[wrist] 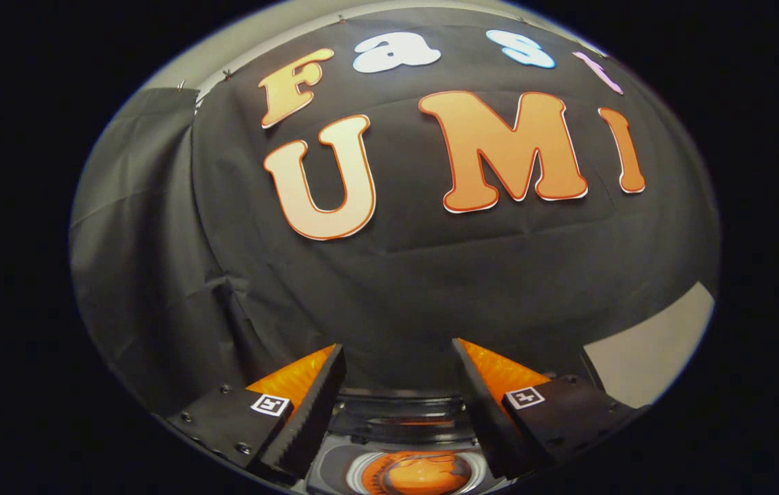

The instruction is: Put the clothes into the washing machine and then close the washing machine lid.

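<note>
Washer (399,419) sits low between the fingers of the gripper (399,357), seen from above and close. A clear lid or rim band (399,405) of this machine crosses the gap between the two fingers. Below the band, a round opening with a pale ring (361,474) shows orange inside (408,476); whether that orange is clothing or a reflection cannot be told.

Gripper state: open. The two black fingers stand well apart, each with a toothed inner pad (317,405) facing the gap. Nothing is held between them. Each finger carries an orange section (296,378) on its outer side and a small square black-and-white marker (271,404) near its base. The fingertips point toward the wall.

Black cloth (396,275) forms the wall beyond the fingertips. A second black cloth panel (135,206) hangs to the left of it, with a seam between the two. A pale surface (650,350) shows to the right of the right finger, beside the cloth edge. A strip of pale wall (238,48) shows above the cloth.
</note>
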`<action>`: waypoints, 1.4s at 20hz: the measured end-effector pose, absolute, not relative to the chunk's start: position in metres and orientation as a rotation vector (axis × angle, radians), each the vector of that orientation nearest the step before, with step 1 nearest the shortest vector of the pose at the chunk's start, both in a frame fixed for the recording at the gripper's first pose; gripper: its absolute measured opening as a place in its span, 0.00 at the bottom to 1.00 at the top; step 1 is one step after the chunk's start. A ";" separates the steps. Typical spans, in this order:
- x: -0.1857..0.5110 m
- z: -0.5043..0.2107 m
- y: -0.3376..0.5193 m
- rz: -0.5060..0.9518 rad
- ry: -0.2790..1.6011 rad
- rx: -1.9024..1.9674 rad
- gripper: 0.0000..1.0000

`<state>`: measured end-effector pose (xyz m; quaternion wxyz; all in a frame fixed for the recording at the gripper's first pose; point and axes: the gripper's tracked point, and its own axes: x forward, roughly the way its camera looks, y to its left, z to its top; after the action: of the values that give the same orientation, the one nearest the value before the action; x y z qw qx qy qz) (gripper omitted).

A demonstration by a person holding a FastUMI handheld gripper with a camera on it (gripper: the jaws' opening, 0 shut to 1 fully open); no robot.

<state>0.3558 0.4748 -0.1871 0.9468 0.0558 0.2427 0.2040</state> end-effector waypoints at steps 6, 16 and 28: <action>0.405 -0.243 0.481 0.404 0.628 0.035 0.99; 0.429 -0.299 0.485 0.384 0.737 -0.029 0.99; 0.418 -0.311 0.472 0.375 0.712 -0.023 1.00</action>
<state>0.4176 0.4722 -0.3111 0.9201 -0.0112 0.3463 0.1826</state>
